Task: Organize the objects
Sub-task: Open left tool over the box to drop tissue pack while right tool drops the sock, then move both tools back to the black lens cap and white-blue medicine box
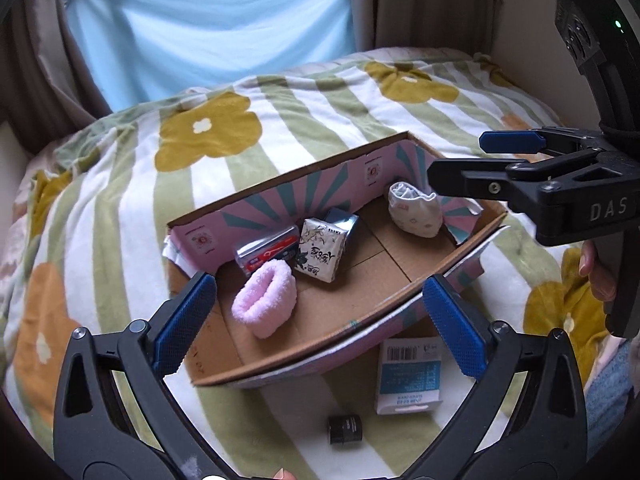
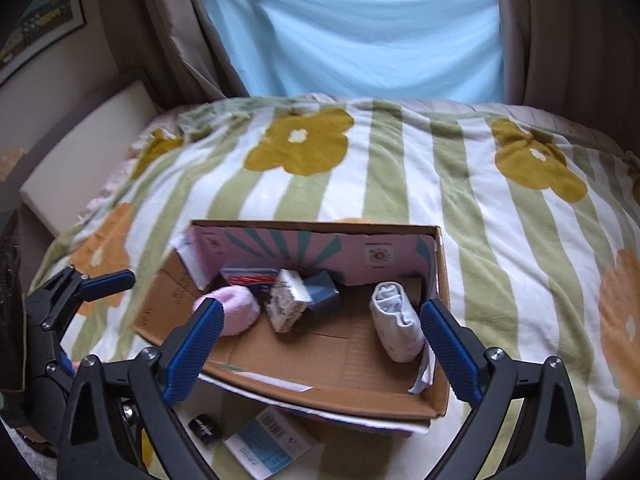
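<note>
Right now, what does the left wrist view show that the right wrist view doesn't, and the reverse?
Only the left wrist view: the hand holding the right gripper, open and empty.
Only the right wrist view: the framed picture on the wall and the left gripper seen from the side, open.
Both: the cardboard box holding the pink sock roll, white sock roll and tissue pack, with the black jar and blue-white carton outside on the blanket.

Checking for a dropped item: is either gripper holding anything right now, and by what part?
Nothing is held. The left gripper and right gripper are both open and empty above the box; the pink sock and white sock lie inside.
</note>
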Motion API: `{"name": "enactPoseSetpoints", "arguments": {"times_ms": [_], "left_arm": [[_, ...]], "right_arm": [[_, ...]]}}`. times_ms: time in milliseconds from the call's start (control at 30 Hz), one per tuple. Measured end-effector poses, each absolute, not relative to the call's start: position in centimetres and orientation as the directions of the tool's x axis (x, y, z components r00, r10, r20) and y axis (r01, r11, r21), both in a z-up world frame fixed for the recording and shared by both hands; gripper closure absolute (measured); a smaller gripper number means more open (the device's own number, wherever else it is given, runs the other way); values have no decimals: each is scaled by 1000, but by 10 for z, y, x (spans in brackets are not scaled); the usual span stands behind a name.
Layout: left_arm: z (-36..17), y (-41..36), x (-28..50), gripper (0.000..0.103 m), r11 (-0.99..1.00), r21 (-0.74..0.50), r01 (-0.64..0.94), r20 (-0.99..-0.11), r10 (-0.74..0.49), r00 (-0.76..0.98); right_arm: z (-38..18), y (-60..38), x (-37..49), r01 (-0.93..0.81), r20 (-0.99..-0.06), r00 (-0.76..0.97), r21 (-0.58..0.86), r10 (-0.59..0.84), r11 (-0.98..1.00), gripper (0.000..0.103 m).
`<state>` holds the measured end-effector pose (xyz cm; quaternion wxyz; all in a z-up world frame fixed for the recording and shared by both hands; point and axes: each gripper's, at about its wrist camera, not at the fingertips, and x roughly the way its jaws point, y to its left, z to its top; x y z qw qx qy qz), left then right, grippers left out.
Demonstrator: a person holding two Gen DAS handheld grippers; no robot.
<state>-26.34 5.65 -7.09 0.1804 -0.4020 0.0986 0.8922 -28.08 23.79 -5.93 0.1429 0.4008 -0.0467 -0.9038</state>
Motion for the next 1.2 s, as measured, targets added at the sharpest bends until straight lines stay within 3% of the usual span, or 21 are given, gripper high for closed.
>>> {"name": "enactPoseSetpoints", "arguments": {"times_ms": [367,633,967,1200], "left_arm": [[-37,37,-187,0,-916,-24,-401,-676,310,-669],[-32,23,-136,0,-915,-54,-401,-653,336,-679],[-77,17,-99,0,-921,-27,-389,-684,301,-665],[-123,7,-100,0,-933,-77,-351,-736,291,-611]], "right_arm": [[-21,225,-212,250,-688,-671,141,-276,-958,5],[-26,198,-160,321,-707,-649,82,-282,-944,1],[-80,193,-127,381,-758,-577,79,-303,-921,1],[-94,208,-111,398,-696,-660,-5,-283,-917,1]]}}
